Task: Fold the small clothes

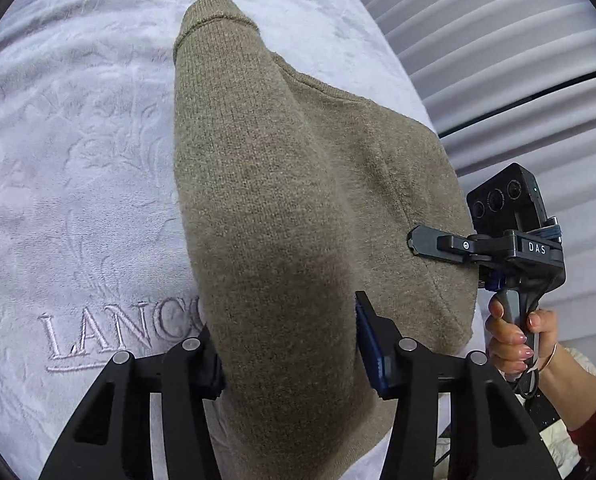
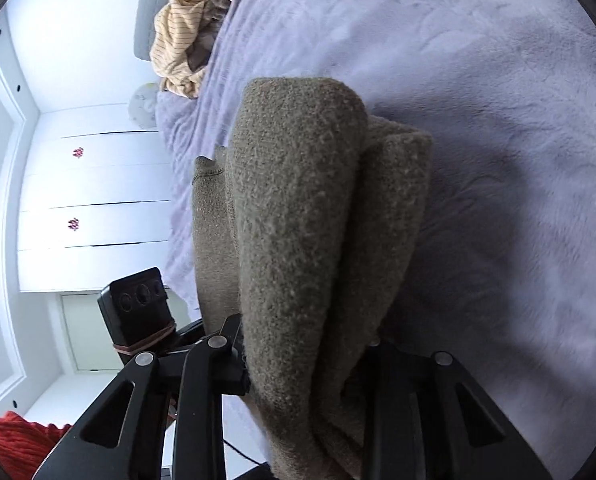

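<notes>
An olive-brown knit sweater is held up over a lilac plush blanket. My left gripper is shut on a thick fold of the sweater, which hangs forward between its fingers. My right gripper shows at the right of the left wrist view, shut on the sweater's side edge, with a hand on its handle. In the right wrist view the right gripper grips bunched layers of the sweater. The left gripper's body shows at lower left there.
The blanket bears embroidered letters. A yellow striped garment lies bunched at the blanket's far edge. White drawers and a ribbed white surface stand beyond the bed. A red knit item lies at lower left.
</notes>
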{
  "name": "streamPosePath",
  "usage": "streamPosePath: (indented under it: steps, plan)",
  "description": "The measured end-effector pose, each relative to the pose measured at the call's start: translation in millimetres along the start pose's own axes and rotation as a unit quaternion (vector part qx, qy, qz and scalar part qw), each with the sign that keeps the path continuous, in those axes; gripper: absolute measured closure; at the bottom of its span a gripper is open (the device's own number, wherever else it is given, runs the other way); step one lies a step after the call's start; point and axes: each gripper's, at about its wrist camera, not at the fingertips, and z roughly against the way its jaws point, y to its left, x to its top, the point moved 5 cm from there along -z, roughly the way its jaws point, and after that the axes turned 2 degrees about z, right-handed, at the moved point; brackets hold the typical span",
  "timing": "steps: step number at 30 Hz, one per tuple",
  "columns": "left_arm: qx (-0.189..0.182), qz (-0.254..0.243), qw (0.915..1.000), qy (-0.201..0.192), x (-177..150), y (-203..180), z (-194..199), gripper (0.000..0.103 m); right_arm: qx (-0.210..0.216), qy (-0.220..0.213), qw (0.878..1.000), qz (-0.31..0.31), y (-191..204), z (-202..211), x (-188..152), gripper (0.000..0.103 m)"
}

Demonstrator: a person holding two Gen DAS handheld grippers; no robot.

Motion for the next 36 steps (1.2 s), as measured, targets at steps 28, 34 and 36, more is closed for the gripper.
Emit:
streamPosePath:
  steps: [28,34,36]
  plan:
    - [0.075,0.056,0.9955,0.008,-143,114,104,0.048,-0.039,0.064,0.997,-0.014,85,-133,-116,0.07]
    - [0.12,0.047,0.9916,-0.013,-154,119,124,0.03,-0.196,0.049,0.979,-0.002,68,-122,-108,0.036]
    - [0.13,0.043,0.9905,-0.013,-161,121,132,0.03,-0.228,0.049,0.972,0.013,69,-111,-113,0.036]
